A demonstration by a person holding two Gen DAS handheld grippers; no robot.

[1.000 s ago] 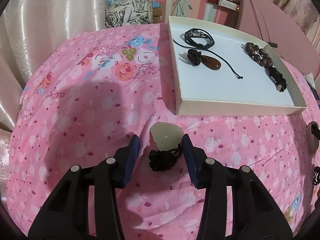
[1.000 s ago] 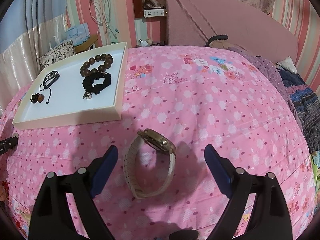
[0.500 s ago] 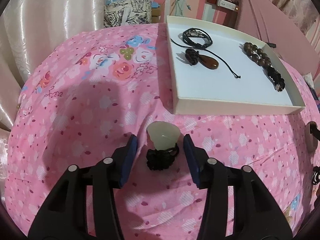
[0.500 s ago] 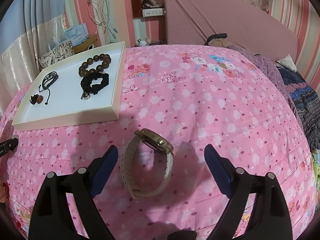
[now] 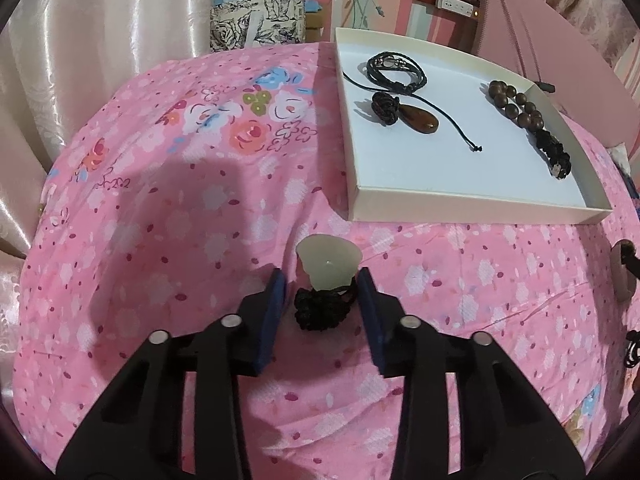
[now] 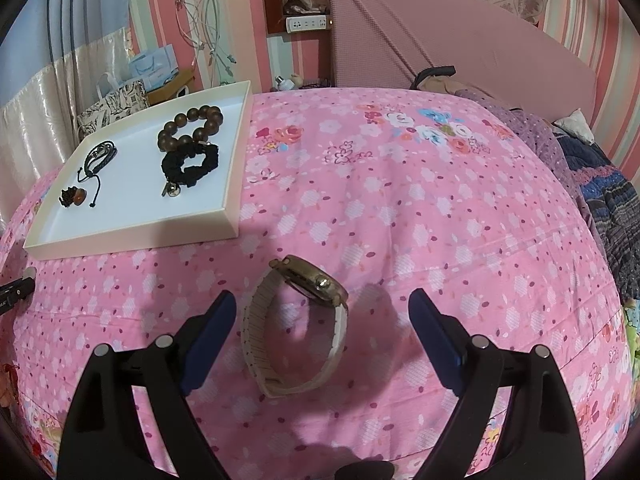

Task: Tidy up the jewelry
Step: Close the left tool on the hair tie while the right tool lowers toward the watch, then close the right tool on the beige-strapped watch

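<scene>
A pale green pendant (image 5: 328, 260) with a black knotted cord (image 5: 320, 312) lies on the pink floral bedspread (image 5: 160, 220). It sits between the jaws of my left gripper (image 5: 321, 276), which are closing. The right pad is at the pendant's edge and a thin gap shows on the left. A gold watch (image 6: 296, 320) with a beige strap lies between the wide-open jaws of my right gripper (image 6: 322, 300), untouched. The white tray (image 5: 472, 204) (image 6: 132, 236) holds a brown teardrop pendant (image 5: 420, 122), a black braided bracelet (image 5: 396, 66), a wooden bead bracelet (image 6: 192, 124) and a black scrunchie band (image 6: 192, 164).
A pink padded headboard (image 6: 440, 40) stands behind the bed. Folded clothes (image 6: 600, 184) lie along the right side. A patterned paper bag (image 5: 260, 20) and a shiny curtain (image 5: 100, 20) are past the far edge, with cables hanging on the striped wall (image 6: 208, 40).
The left jaws have drawn in around the pale pendant and its knot. The right gripper and the watch have not moved.
</scene>
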